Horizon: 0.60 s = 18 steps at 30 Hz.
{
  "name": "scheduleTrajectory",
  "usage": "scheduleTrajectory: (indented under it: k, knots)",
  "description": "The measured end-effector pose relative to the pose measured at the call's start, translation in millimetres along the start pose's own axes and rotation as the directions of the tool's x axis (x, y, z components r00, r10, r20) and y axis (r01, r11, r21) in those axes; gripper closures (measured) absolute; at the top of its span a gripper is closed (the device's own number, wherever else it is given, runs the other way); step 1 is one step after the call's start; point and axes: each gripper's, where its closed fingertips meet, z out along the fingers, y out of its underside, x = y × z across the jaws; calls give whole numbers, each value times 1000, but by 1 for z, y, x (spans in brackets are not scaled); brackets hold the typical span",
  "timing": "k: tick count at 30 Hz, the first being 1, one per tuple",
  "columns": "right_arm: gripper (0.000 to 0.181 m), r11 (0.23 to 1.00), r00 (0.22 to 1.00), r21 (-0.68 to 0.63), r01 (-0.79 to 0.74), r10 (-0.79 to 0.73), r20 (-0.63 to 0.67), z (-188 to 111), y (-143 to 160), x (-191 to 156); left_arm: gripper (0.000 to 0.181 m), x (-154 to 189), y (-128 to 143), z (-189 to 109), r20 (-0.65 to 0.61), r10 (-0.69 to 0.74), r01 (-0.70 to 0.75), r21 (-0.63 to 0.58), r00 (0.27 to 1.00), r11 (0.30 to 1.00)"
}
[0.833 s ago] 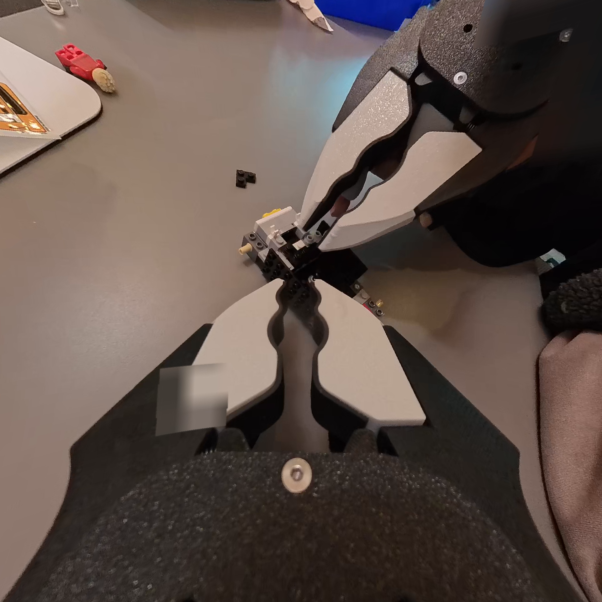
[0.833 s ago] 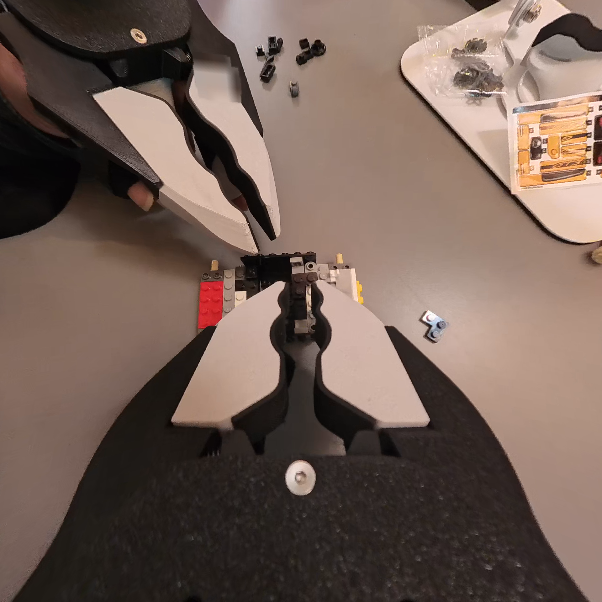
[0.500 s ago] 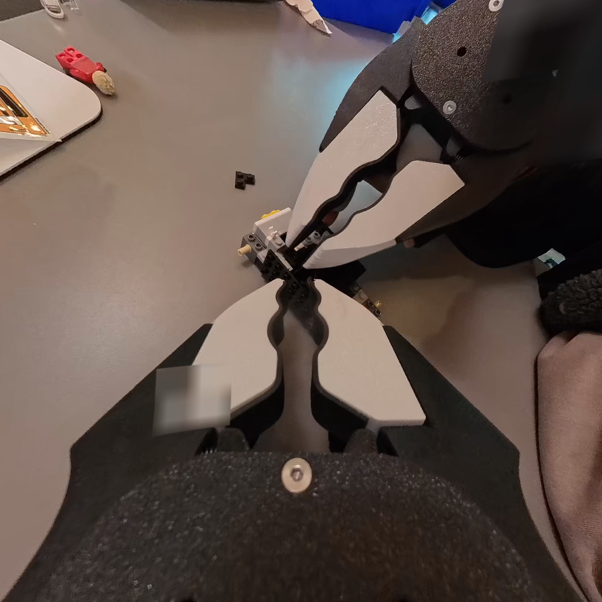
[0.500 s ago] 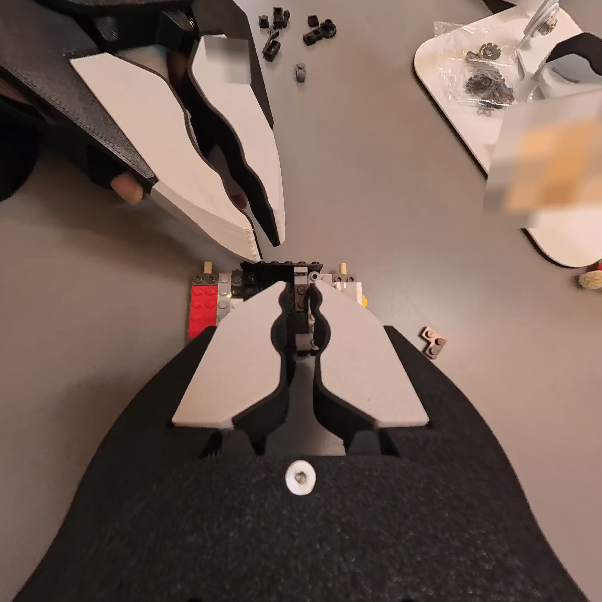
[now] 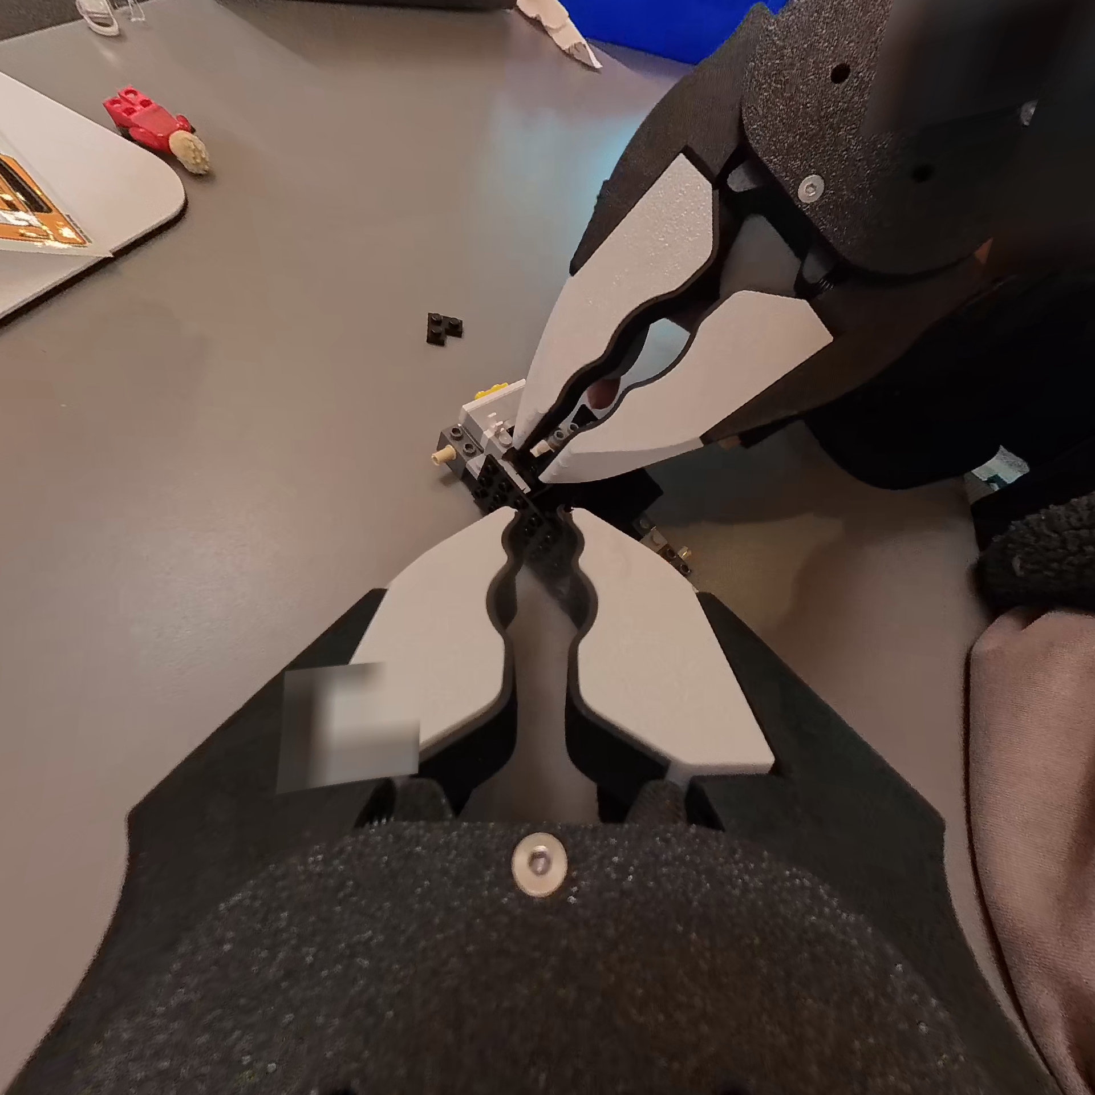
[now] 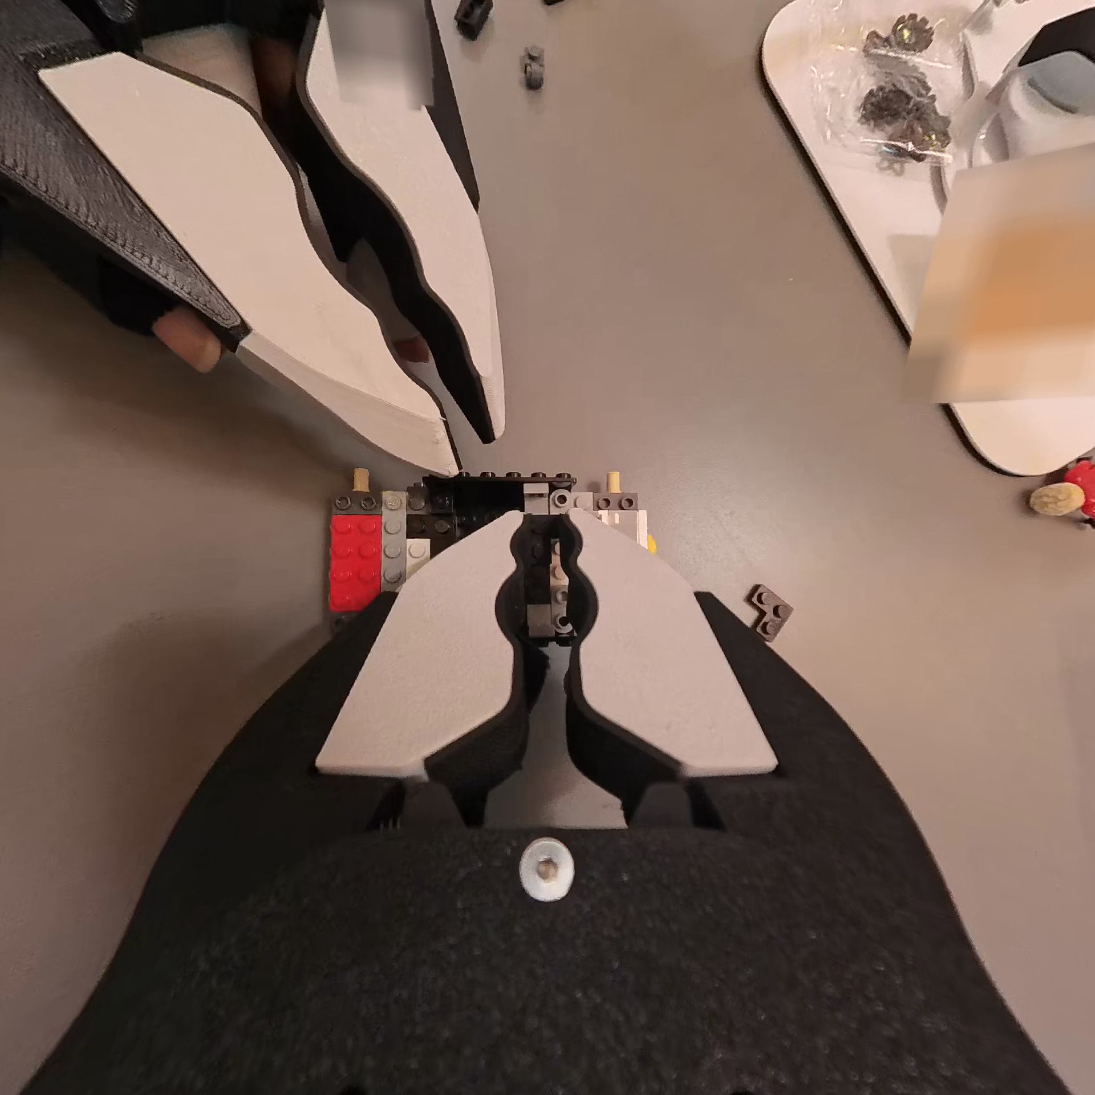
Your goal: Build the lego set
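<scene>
The lego build (image 6: pixel 355 551) lies flat on the grey table, with a red plate at its left end, black and grey bricks in the middle and a white block (image 5: pixel 486 415) at its right end. My right gripper (image 6: pixel 545 515) is over the build's middle, shut on a narrow row of black, grey and tan bricks. It enters the left wrist view (image 5: pixel 533 465) from the upper right. My left gripper (image 5: pixel 542 515) is shut on the black plate at the build's far edge. It shows at the upper left of the right wrist view (image 6: pixel 471 453).
A small dark corner plate (image 6: pixel 770 610) lies right of the build. A white tray (image 6: pixel 829 195) holds a bag of small parts (image 6: pixel 895 101). A red piece with a tan wheel (image 5: pixel 154 127) lies beside the tray. Small dark parts (image 6: pixel 533 65) lie farther back. My left and right fingertips are right by each other.
The right gripper has tilted and pressed in closer on the build. The left gripper looms larger in the right wrist view. The build stays in place.
</scene>
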Motion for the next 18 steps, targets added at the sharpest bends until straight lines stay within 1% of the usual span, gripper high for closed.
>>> scheduleTrajectory:
  k: [1,2,5,9,11,12,14,16,18]
  knots:
    - [175,1000,1000,-11,6,-6,6,0,0,-1,169,0,0,0,0,0,0,1,1000,1000]
    - [178,1000,1000,-23,15,-14,18,1,0,-3,169,0,0,0,0,0,0,2,1000,1000]
    - [178,999,1000,-48,23,-21,23,1,0,-3,169,0,-1,-2,2,3,-3,6,1000,1000]
    - [179,998,999,-56,-8,11,53,3,-1,-4,169,1,-2,-2,1,5,-5,9,1000,1000]
    - [180,997,997,-71,-23,28,74,11,0,-7,169,1,-1,-2,-2,5,-5,8,1000,1000]
    - [181,998,998,-59,-15,19,67,11,-2,-6,169,2,-1,-2,-3,6,-6,7,1000,1000]
    - [181,997,999,-83,-3,8,50,8,2,-1,169,2,-2,-3,1,12,-12,10,1000,1000]
    - [181,997,997,-56,-46,49,60,6,2,-2,170,1,-3,-4,3,13,-13,16,1000,1000]
    - [181,996,993,20,-84,82,87,0,-7,-6,170,1,-2,-3,-4,2,-2,16,1000,1000]
